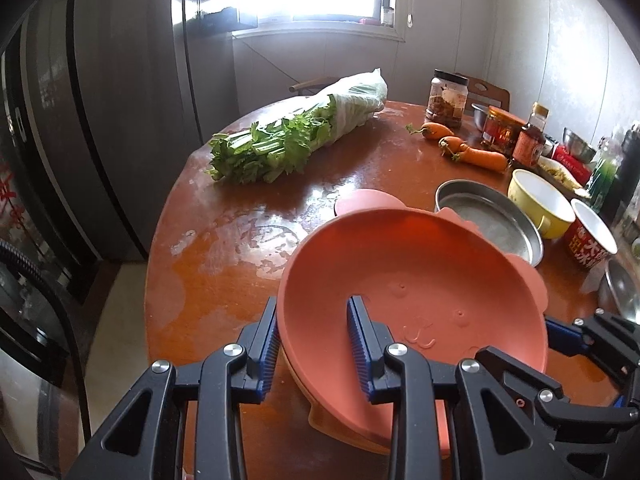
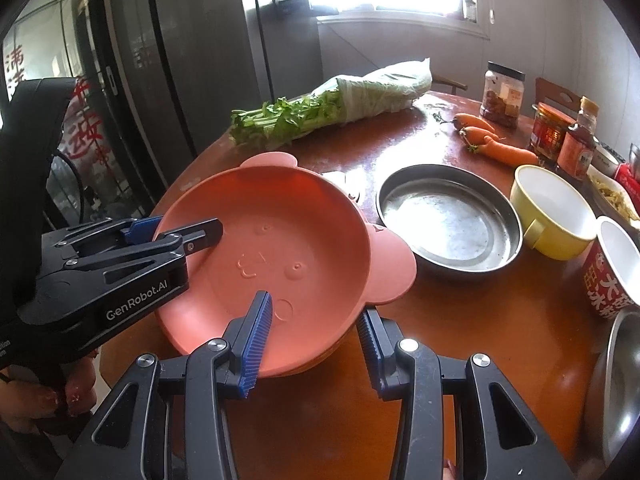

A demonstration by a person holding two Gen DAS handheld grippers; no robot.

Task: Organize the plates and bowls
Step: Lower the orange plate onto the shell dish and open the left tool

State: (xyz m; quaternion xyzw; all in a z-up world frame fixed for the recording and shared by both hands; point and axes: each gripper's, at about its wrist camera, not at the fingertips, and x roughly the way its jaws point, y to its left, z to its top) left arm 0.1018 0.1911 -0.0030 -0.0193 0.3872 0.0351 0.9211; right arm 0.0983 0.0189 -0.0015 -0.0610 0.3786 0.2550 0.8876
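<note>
pink bowl (image 2: 280,240): bear-eared, tilted, empty, at table's 7 o'clock edge
steel plate (image 2: 448,216): round, flat, at bowl's 3 o'clock
yellow bowl (image 2: 556,212): upright, empty

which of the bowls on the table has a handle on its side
The yellow bowl, white inside, right of the steel pan; the pink bear-eared bowl and the pan have no such handle.

We see a matt pink plastic bowl (image 2: 280,240) on a glossy, scuffed wooden table (image 2: 500,320). At its 3 o'clock, the steel pan (image 2: 448,220) looks dull and scratched.
</note>
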